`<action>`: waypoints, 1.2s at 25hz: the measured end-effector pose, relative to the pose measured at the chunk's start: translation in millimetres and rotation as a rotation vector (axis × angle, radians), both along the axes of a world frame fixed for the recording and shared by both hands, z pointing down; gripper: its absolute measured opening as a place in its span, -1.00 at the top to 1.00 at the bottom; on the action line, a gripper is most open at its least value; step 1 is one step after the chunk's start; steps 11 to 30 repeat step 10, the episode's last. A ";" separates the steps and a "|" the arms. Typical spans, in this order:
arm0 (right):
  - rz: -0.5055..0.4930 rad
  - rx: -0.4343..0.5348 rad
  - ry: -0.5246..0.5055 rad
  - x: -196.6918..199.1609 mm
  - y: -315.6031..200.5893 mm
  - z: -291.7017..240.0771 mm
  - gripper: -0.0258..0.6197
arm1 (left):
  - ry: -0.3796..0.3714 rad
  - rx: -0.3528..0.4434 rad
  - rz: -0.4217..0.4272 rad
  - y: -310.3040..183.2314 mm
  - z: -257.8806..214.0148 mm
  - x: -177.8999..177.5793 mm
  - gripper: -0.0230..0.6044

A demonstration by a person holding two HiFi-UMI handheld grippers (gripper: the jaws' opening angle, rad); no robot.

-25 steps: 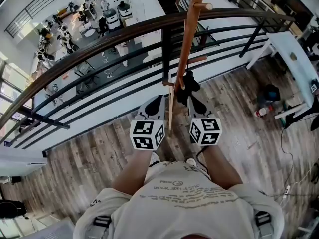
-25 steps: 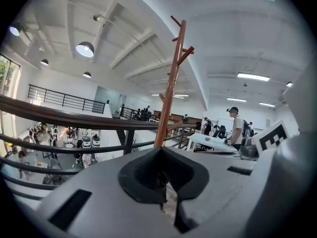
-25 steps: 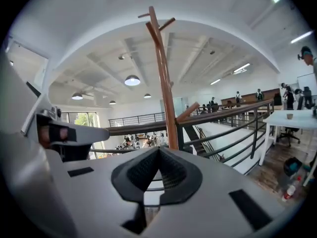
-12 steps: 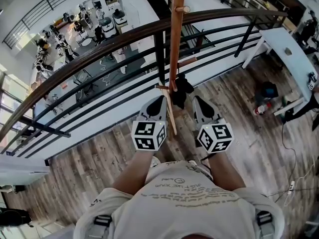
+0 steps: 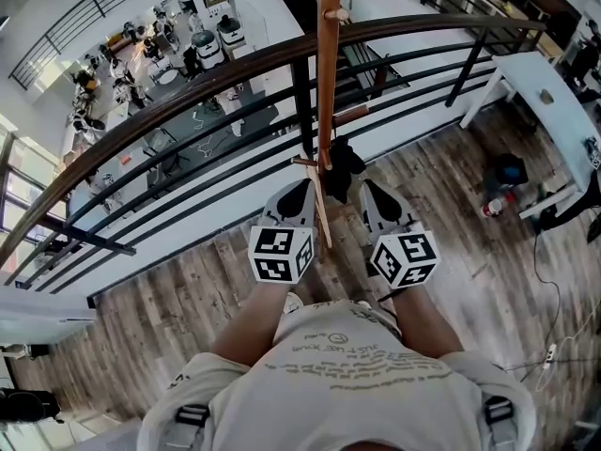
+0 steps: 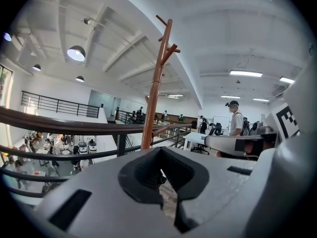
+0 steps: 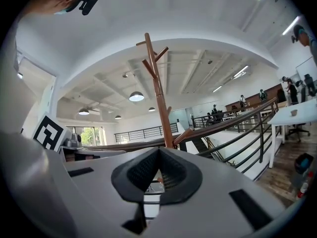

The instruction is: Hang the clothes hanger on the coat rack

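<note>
- the left gripper [image 5: 296, 197] is seen clenched, its jaws brought together at the tips; only floor is seen through the diamond-shaped opening behind them.
- the right gripper [image 5: 374, 197] is likewise clenched, tips met, with only the background of the hall seen through its opening.
- both grippers are held side by side in front of the person's body, roughly level and pointed at the coat rack [image 5: 328, 64].
- the coat rack is seen as a reddish-brown pole with short angled pegs. it stands upright on the wooden floor [image 5: 188, 280], just inside a dark curved railing [image 5: 188, 87].
- a pale wooden strip, taken to be the clothes hanger [image 5: 322, 209] seen edge-on, is found between the two grippers and apart from both.
- its upper end is set against the pole, by a short cross piece; whether it is hooked over a peg cannot be told.
- a dark shape [image 5: 346, 163] is seen at the pole beside the hanger's upper end; what it is cannot be told.
- a white table [image 5: 554, 101] is placed at the far right, well apart from the rack.
</note>
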State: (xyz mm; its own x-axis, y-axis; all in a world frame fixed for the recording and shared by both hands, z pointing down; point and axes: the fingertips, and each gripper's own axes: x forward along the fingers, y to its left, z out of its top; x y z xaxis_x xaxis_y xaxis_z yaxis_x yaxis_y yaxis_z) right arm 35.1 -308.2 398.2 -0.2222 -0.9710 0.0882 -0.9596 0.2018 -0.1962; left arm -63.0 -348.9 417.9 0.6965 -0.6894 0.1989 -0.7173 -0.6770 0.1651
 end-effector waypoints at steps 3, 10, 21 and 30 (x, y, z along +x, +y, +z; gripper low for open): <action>-0.007 -0.005 -0.005 -1.7 0.5 5.0 0.92 | -0.005 0.001 -0.001 0.9 2.8 0.4 0.92; -0.011 -0.017 -0.015 6.9 19.7 78.1 0.92 | -0.021 -0.001 0.006 19.0 71.5 13.9 0.92; -0.011 -0.017 -0.015 6.9 19.7 78.1 0.92 | -0.021 -0.001 0.006 19.0 71.5 13.9 0.92; -0.011 -0.017 -0.015 6.9 19.7 78.1 0.92 | -0.021 -0.001 0.006 19.0 71.5 13.9 0.92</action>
